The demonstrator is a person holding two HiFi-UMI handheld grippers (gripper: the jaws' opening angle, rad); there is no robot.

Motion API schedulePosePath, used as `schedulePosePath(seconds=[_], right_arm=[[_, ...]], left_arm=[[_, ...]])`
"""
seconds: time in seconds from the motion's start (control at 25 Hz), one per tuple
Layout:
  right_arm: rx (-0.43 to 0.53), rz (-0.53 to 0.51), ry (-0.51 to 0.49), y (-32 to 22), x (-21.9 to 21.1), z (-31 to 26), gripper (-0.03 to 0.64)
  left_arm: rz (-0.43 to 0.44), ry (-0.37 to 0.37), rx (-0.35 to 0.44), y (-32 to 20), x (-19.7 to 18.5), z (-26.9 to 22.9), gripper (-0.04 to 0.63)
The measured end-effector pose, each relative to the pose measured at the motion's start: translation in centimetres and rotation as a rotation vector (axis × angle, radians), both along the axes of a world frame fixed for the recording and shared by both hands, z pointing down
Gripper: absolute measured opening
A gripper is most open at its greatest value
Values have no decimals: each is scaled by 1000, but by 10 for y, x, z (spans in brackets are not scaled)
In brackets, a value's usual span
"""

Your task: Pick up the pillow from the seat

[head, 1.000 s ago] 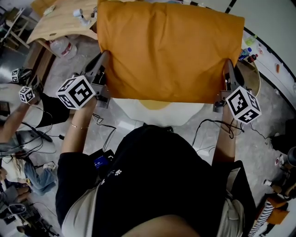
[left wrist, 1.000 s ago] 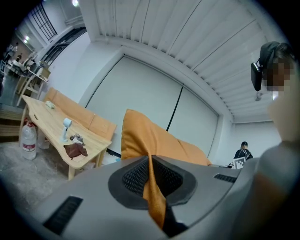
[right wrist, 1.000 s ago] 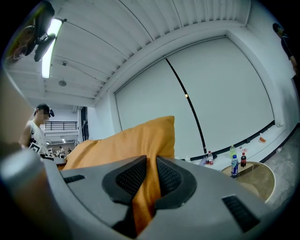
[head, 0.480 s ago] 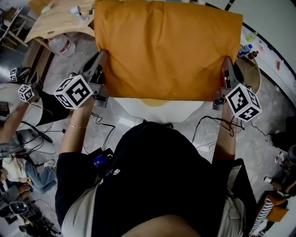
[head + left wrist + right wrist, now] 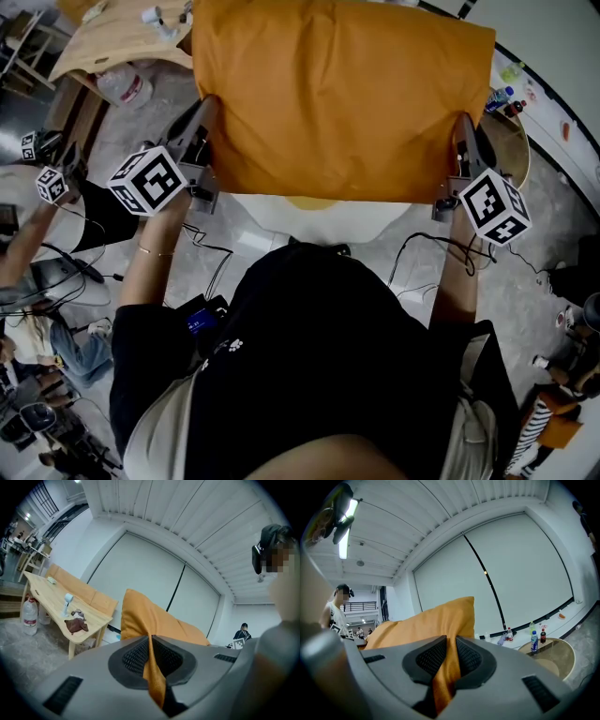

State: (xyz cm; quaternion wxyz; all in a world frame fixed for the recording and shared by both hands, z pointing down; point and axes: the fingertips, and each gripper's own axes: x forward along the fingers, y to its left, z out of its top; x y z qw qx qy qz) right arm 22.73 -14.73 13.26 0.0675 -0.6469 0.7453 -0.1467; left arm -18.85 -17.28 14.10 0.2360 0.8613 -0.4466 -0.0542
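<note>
Closest in, below the pillow (image 5: pixel 342 98) in the head view, is the person's black shirt (image 5: pixel 319 375), with a forearm reaching up on either side. At the pillow's two lower corners sit the marker cubes, the left cube (image 5: pixel 147 180) and the right cube (image 5: pixel 494 206), each printed with black-and-white square patterns and no letters. The left gripper (image 5: pixel 151 656) is clamped on the pillow's left edge: its own view shows a thin fold of orange fabric pinched between the dark ribbed pads (image 5: pixel 136 657). The right gripper (image 5: pixel 449 660) is likewise clenched on the pillow's right edge, with a thicker fold squeezed between its jaws. The plain orange pillow is held out in front of the person, stretched between the two grippers, and bears no print. Just under its lower edge shows a white seat (image 5: pixel 319 220); whether the two touch cannot be told. Left of the pillow stands a light wooden table (image 5: pixel 122 42) with a clear jug (image 5: pixel 125 86) on the floor beside it. Right of the pillow, a round table (image 5: pixel 555 656) carries a dark cola bottle (image 5: pixel 543 635) and a blue-labelled bottle (image 5: pixel 534 641), their labels too small to read
</note>
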Motion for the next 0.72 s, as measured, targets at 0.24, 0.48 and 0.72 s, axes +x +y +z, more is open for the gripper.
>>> schedulePosePath(seconds=[0.24,0.48,0.72], right_arm=[[-8,2,-2,-13,15,1,69],[-16,3,-7,-8,12,2,61],[-10,9,-2,7,4,0,58]], left_arm=[[-5,-18,28,-15,16,-10,24],[-3,-14,25,-12,13,-9,23],[4,1,10,3,4,-5,23]])
